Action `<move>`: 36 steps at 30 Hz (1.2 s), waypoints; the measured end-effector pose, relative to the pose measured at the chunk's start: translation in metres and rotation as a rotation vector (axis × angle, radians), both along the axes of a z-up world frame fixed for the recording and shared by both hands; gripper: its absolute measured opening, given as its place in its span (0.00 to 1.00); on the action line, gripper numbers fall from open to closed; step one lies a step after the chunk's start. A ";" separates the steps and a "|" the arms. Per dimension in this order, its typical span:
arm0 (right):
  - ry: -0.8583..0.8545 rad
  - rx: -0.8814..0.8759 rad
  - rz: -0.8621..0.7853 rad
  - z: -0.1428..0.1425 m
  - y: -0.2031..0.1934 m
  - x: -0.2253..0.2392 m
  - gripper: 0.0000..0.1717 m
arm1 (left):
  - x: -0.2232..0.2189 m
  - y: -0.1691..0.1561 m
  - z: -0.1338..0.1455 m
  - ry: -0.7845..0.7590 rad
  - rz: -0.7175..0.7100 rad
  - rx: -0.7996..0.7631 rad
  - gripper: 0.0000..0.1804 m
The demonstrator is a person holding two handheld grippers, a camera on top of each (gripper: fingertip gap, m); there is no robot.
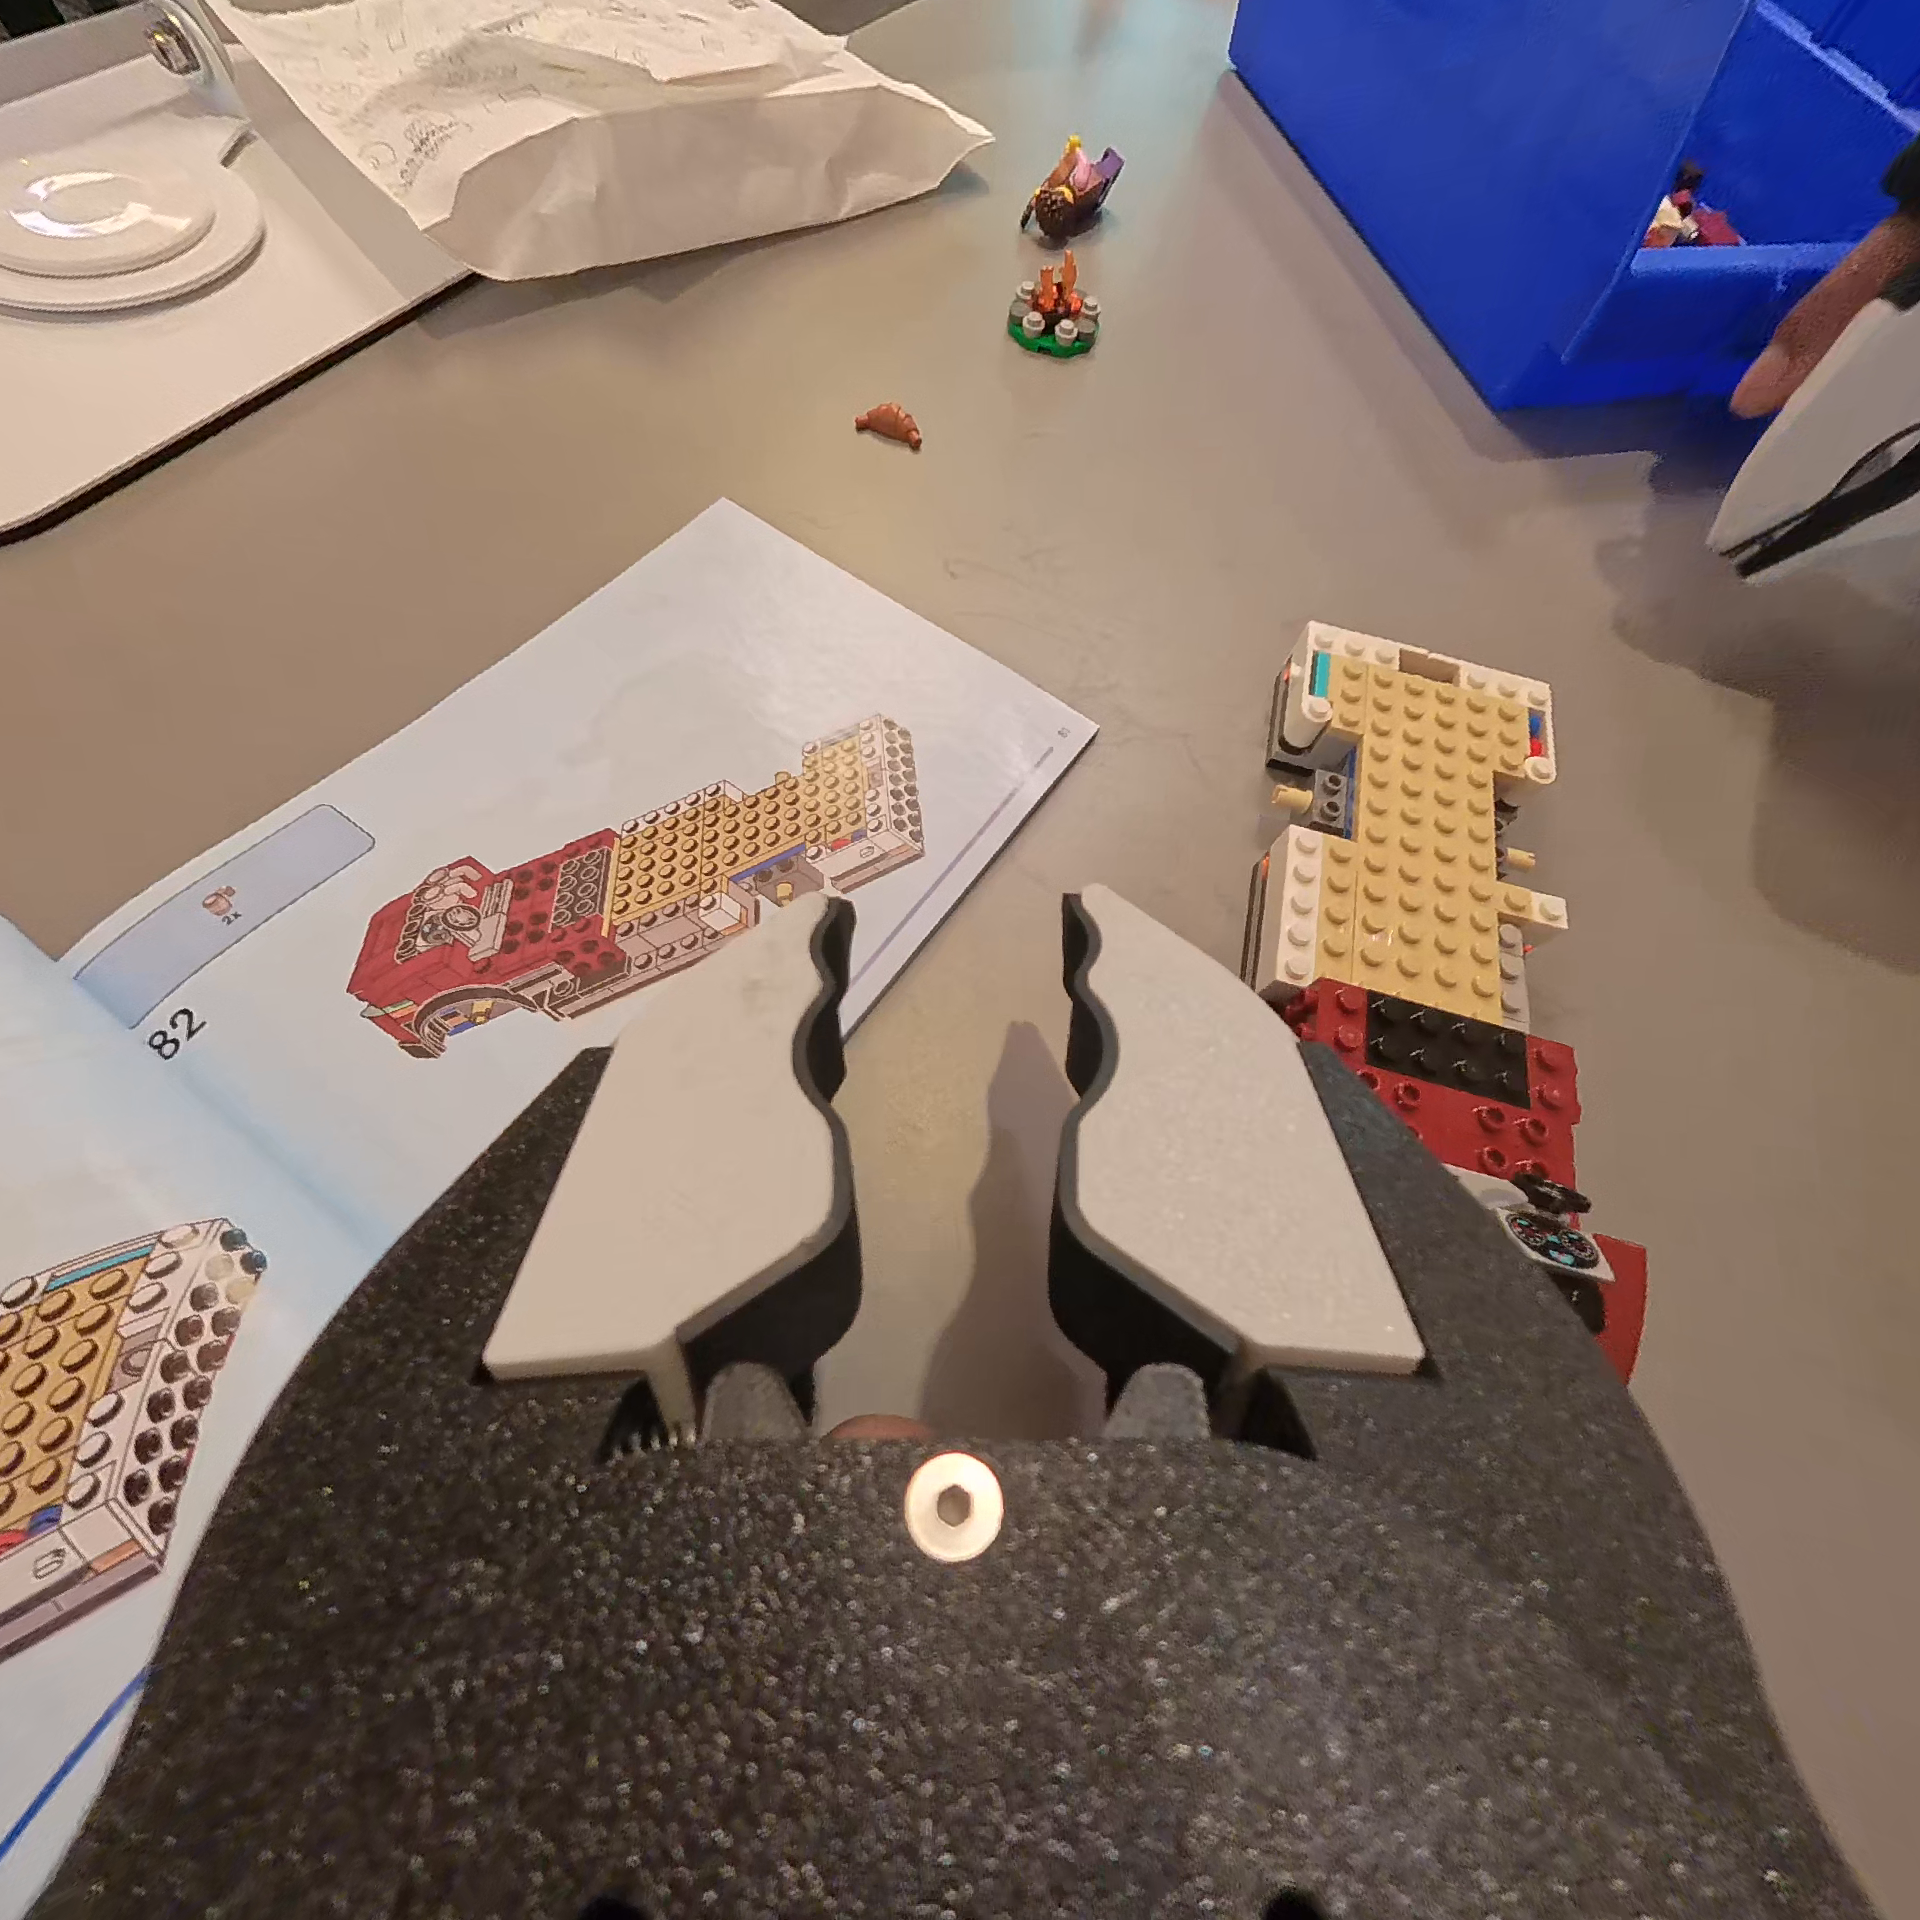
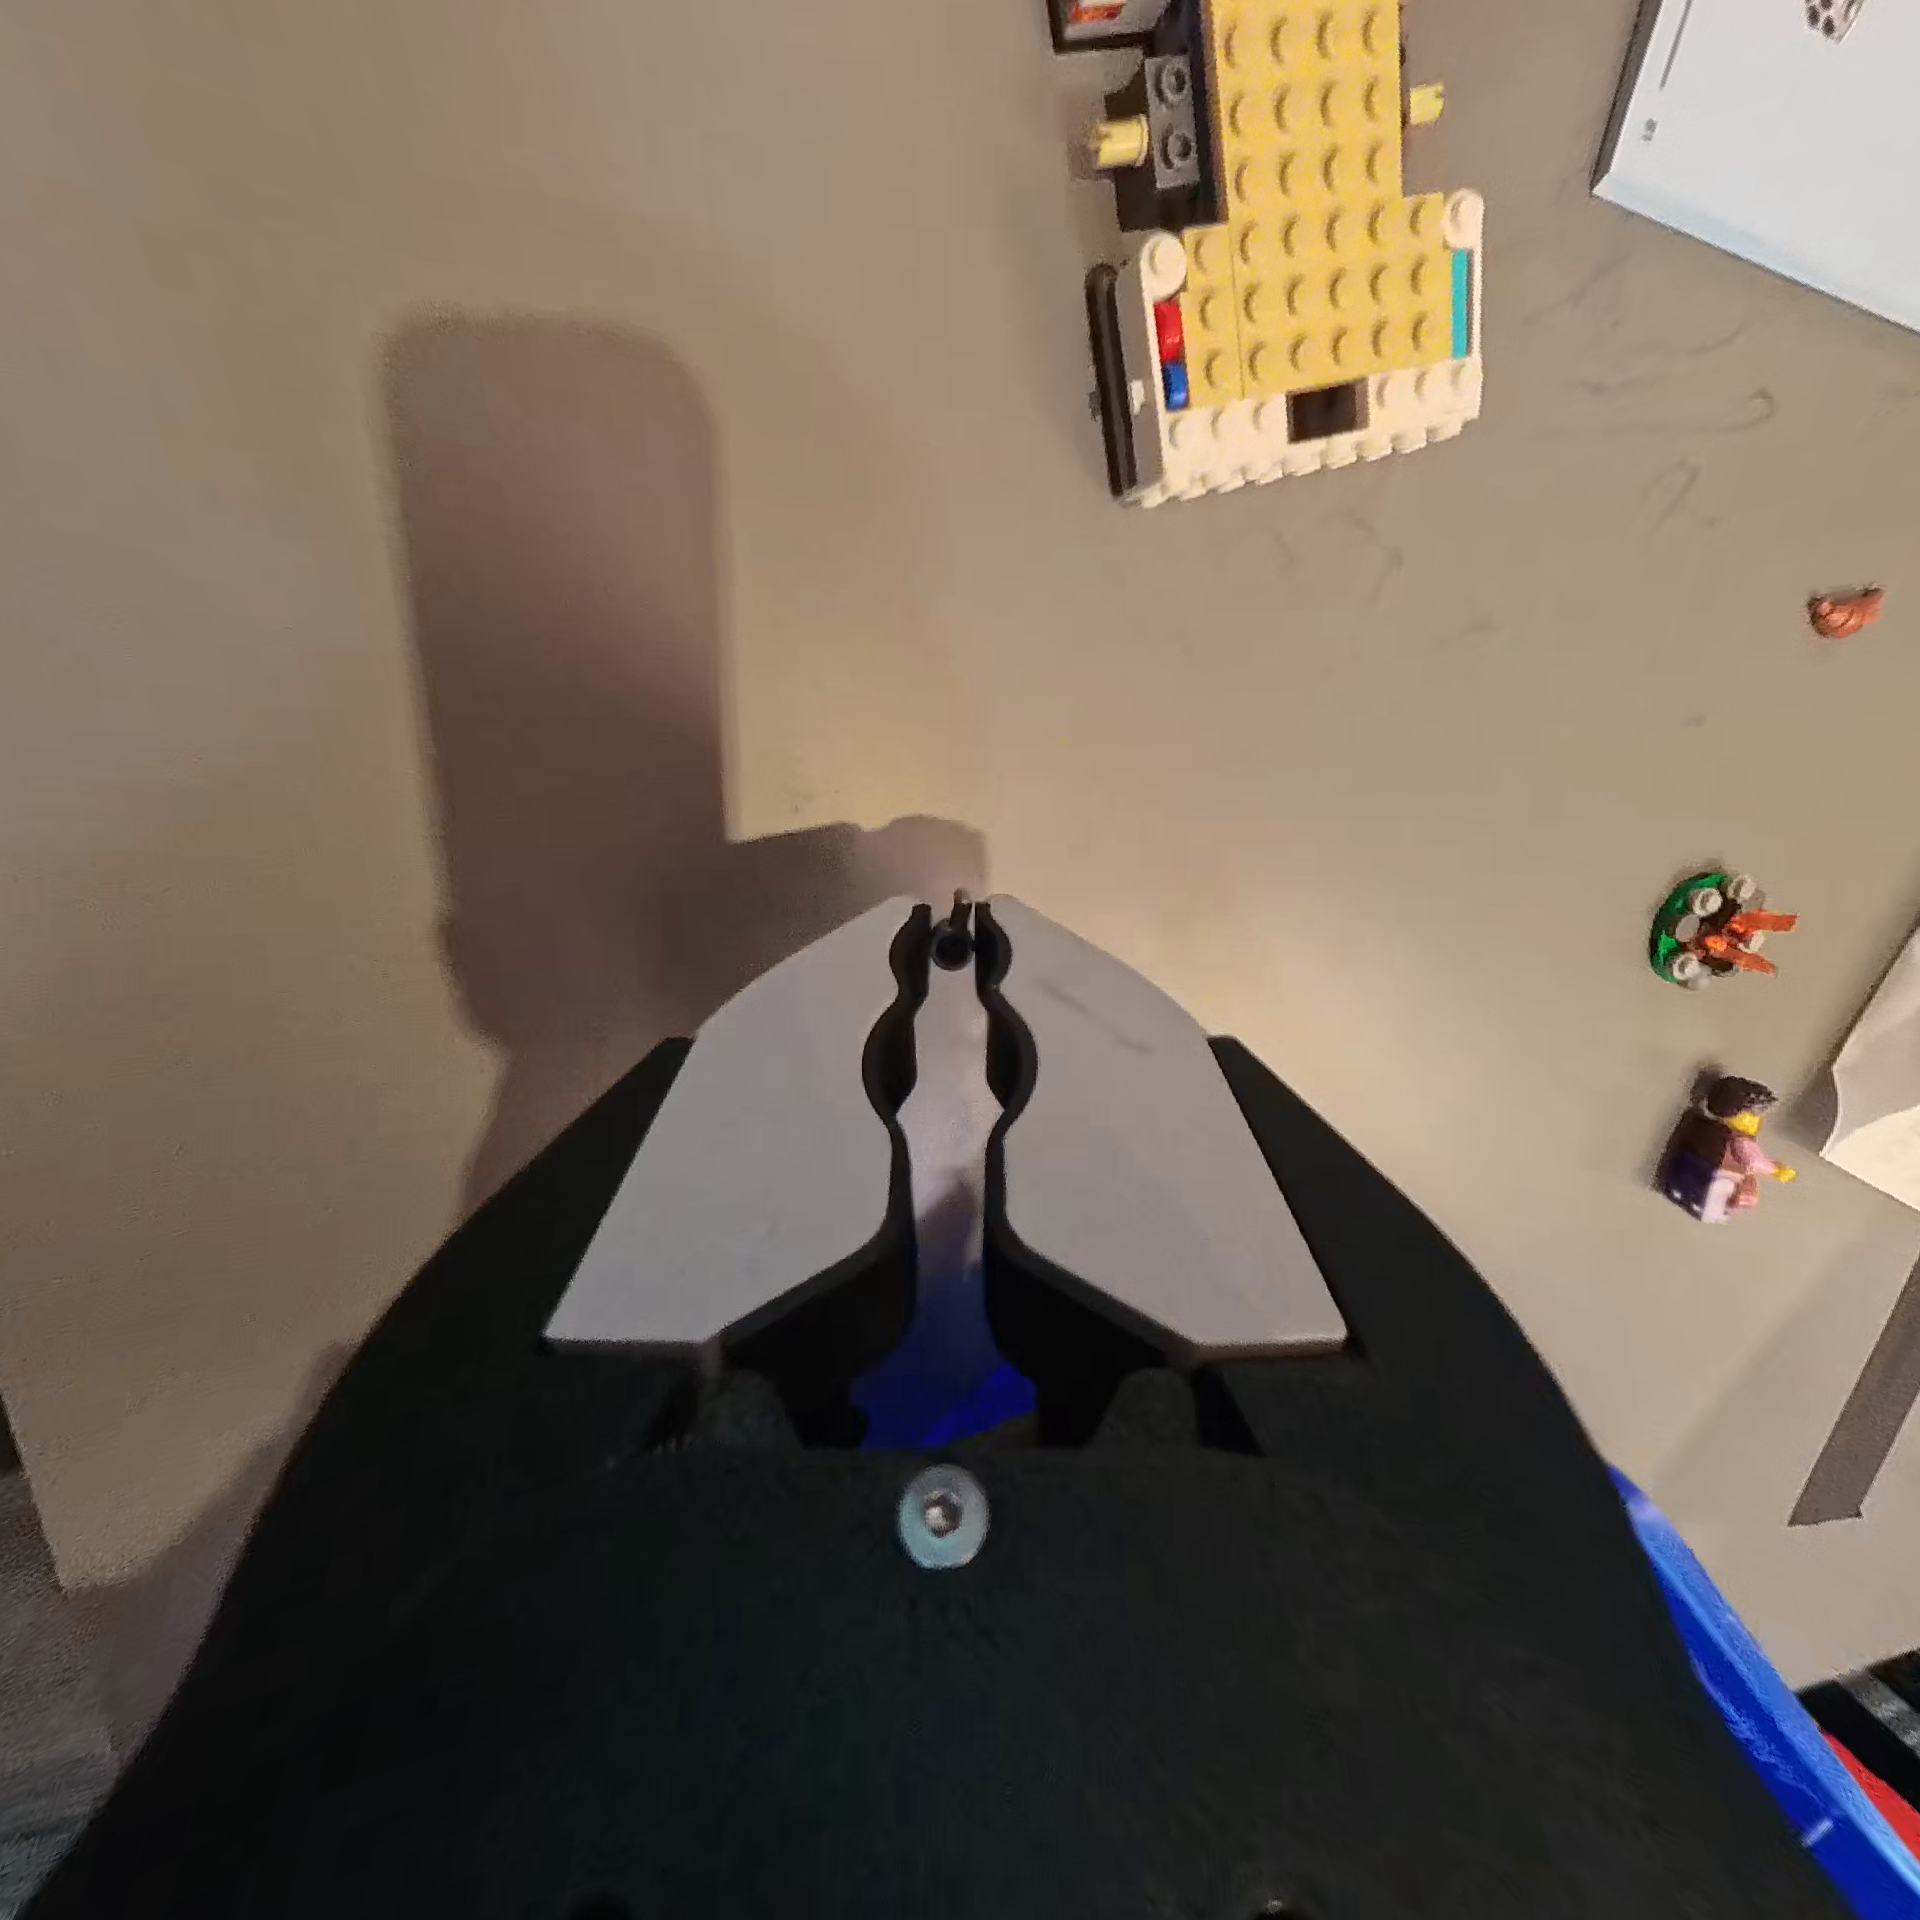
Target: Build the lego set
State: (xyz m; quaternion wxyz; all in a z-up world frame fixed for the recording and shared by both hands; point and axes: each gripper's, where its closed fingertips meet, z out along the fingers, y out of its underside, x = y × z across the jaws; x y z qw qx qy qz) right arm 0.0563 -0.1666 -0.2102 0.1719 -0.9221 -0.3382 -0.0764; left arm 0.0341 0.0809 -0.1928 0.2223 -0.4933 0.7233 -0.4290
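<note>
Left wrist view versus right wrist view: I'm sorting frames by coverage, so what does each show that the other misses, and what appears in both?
Only the left wrist view shows the open left gripper holding nothing, the open instruction booklet's drawings, the model's dark red front and the blue bin's inside.

Only the right wrist view shows the right gripper closed on a small black piece above the table.

Both show the tan-topped brick model, campfire, minifigure and brown croissant piece.

Booklet (image 1: 582,727): printed step and page numbers, a small count mark
White paper bag (image 1: 623,125): faint print, unreadable
</note>
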 end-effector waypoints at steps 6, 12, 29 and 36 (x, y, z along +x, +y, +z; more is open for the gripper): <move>0.025 -0.045 -0.052 -0.014 -0.001 0.002 0.05 | -0.006 -0.006 -0.001 0.013 -0.050 -0.018 0.22; 0.040 -0.048 -0.086 -0.019 -0.003 0.003 0.06 | -0.006 -0.008 -0.003 0.028 -0.061 -0.011 0.22; 0.084 0.045 -0.272 0.057 -0.085 0.090 0.11 | -0.005 -0.005 -0.003 0.033 -0.042 -0.023 0.22; 0.096 -0.225 -0.130 0.022 -0.144 0.120 0.12 | -0.004 -0.004 -0.004 0.048 -0.038 -0.036 0.22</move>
